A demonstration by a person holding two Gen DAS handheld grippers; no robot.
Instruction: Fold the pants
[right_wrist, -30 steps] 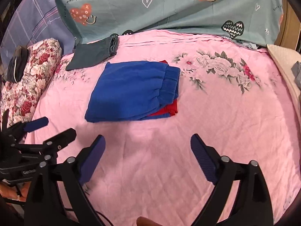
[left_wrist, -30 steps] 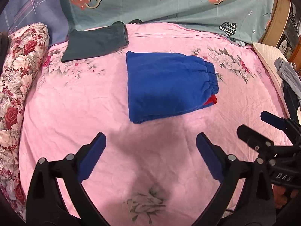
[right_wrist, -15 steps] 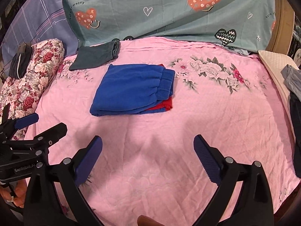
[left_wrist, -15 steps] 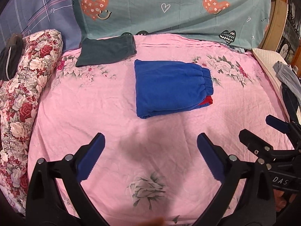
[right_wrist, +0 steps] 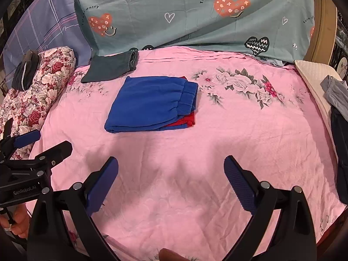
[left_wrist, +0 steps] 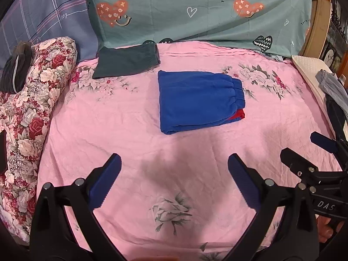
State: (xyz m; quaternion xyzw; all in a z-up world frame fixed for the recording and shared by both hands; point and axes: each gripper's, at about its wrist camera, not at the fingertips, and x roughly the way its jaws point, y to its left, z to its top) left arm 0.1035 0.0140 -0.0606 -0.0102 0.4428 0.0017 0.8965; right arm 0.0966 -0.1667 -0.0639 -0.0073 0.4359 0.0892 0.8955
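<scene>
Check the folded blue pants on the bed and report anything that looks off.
The blue pants lie folded flat on the pink sheet, but a strip of red fabric pokes out under the waistband end, so the layers are not flush. Both the left tool and right tool hang open, holding nothing.

Under my folded blue fleece pants a red layer stayed mostly hidden. The dark hanging clothes ran off my picture's right edge.
</scene>
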